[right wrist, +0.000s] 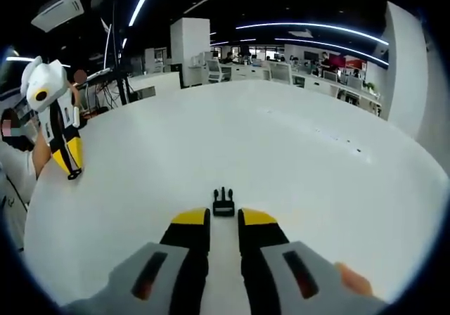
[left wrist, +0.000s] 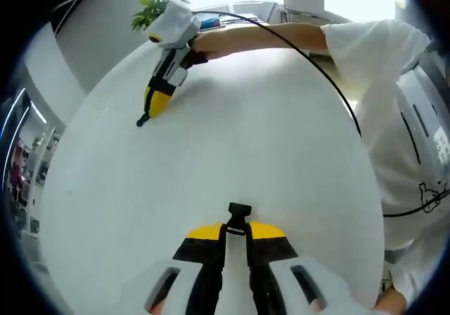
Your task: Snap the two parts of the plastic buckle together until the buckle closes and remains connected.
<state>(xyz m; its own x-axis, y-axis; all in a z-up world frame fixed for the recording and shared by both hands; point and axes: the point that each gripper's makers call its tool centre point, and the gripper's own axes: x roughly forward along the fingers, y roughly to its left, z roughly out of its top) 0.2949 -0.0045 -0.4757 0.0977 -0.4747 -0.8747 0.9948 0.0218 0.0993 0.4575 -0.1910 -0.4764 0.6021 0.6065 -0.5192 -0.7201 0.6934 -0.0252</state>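
No words, numbers or labels are legible in either view.

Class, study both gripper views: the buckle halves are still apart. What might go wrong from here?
1. The left tongs grip one buckle part only at their tips; a hard push may twist it loose.
2. The pronged part lies loose on the smooth white table ahead of the right tongs; a nudge may slide it away instead of seating it.
3. The halves sit far apart, so misaligned mating is likely.
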